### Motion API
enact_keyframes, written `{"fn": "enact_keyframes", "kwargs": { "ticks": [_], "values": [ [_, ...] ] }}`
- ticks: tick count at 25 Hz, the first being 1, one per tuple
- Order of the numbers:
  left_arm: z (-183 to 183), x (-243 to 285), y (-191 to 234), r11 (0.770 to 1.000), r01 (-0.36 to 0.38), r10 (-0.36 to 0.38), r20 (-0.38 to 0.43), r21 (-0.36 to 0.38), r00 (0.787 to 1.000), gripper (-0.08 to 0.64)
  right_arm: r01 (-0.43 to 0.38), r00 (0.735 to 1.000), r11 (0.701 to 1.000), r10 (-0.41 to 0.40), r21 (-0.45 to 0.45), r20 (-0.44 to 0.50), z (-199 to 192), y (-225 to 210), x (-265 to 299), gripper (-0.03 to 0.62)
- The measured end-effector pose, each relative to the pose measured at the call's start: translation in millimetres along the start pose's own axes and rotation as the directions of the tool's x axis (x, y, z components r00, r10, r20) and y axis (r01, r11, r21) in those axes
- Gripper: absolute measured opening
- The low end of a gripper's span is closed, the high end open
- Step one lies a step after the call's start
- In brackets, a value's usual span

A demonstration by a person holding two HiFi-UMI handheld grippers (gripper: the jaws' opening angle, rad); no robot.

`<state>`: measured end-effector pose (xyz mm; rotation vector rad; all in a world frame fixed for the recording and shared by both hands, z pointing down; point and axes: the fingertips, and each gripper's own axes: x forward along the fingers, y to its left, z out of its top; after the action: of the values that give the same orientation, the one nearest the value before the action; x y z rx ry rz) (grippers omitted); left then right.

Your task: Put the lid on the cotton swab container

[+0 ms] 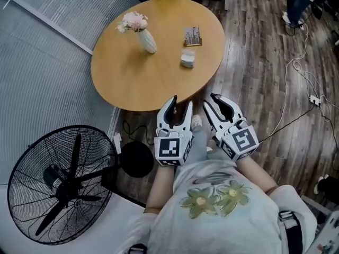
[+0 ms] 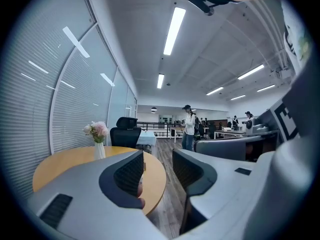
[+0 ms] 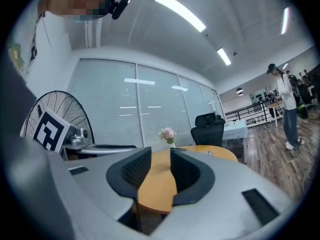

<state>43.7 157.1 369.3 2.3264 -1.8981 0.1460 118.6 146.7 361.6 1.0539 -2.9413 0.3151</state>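
Barely begun, judging by the layout. On the round counter (image 1: 132,81), toward its far right edge: the cotton swab container (image 1: 192,36), a small dark-rimmed box, uncovered as far as visible. Just nearer along that same right edge, close to the box but apart from it: a small whitish piece (image 1: 187,59), most likely the lid, though too small to tell for sure. Left of the middle, toward the far edge: a white vase (image 1: 148,41) of pink flowers, no part of the task.

Off the near edge of the counter: the left gripper (image 1: 180,103), jaws apart, nothing between them but the counter's rim and the floor beyond. Just beside it, likewise short of the near edge: the right gripper (image 1: 212,100), jaws parted and empty, aimed across the counter top. Both well apart from box and whitish piece, touching nothing.

Left to do, then, practically everything: reach to the right edge, clamp the whitish piece, lift, line up over the box, press down. Possibly also steady the box with the other gripper. On the floor at the left, a large black fan (image 1: 58,184), away from that reach.
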Motion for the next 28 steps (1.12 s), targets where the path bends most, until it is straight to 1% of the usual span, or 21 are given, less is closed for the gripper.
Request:
{"fn": "enact_keyframes", "kwargs": {
  "ticks": [2, 3, 5, 7, 8, 11, 12, 14, 15, 19, 25, 28],
  "values": [
    [-1, 10, 7, 1.0, 0.003, -0.003, -0.003, -0.002, 1.0, 0.21, 0.001, 1.0, 1.0, -0.001, 0.008, 0.001, 1, -6, 9, 0.129],
    [-2, 15, 11, 1.0, 0.004, -0.004, -0.007, -0.003, 1.0, 0.232, 0.002, 1.0, 1.0, -0.002, 0.013, 0.0, 1, -10, 13, 0.147],
    [-5, 25, 18, 1.0, 0.005, -0.005, -0.021, -0.006, 1.0, 0.236, 0.011, 1.0, 1.0, -0.011, 0.019, -0.004, 0, -18, 20, 0.155],
    [-9, 35, 26, 1.0, 0.008, -0.008, -0.038, -0.002, 0.999, 0.259, 0.022, 1.0, 1.0, -0.022, 0.022, -0.006, 1, -26, 29, 0.158],
    [-10, 40, 30, 1.0, 0.01, -0.01, -0.048, 0.003, 0.999, 0.273, 0.028, 1.0, 0.999, -0.027, 0.022, -0.008, 2, -30, 33, 0.178],
    [-18, 56, 42, 1.0, 0.015, -0.013, -0.085, 0.018, 0.996, 0.284, 0.059, 0.998, 0.998, -0.058, 0.034, -0.03, 2, -45, 47, 0.181],
    [-20, 62, 46, 1.0, 0.017, -0.015, -0.096, 0.02, 0.995, 0.298, 0.063, 0.997, 0.997, -0.062, 0.034, -0.036, 1, -49, 52, 0.181],
    [-25, 73, 53, 0.999, 0.024, -0.022, -0.114, 0.021, 0.993, 0.301, 0.057, 0.998, 0.998, -0.056, 0.025, -0.04, 0, -56, 61, 0.181],
    [-26, 79, 56, 0.999, 0.029, -0.026, -0.12, 0.019, 0.992, 0.318, 0.057, 0.997, 0.998, -0.056, 0.021, -0.044, 0, -60, 66, 0.181],
    [-32, 100, 68, 0.999, 0.042, -0.04, -0.144, 0.011, 0.989, 0.324, 0.073, 0.995, 0.997, -0.073, 0.008, -0.075, -2, -76, 84, 0.181],
    [-47, 129, 87, 0.997, 0.072, -0.064, -0.185, 0.039, 0.981, 0.325, 0.089, 0.991, 0.996, -0.089, -0.006, -0.095, -1, -96, 114, 0.181],
    [-53, 138, 96, 0.995, 0.093, -0.081, -0.213, 0.045, 0.974, 0.342, 0.085, 0.99, 0.996, -0.086, -0.019, -0.109, 0, -101, 127, 0.181]
  ]
}}
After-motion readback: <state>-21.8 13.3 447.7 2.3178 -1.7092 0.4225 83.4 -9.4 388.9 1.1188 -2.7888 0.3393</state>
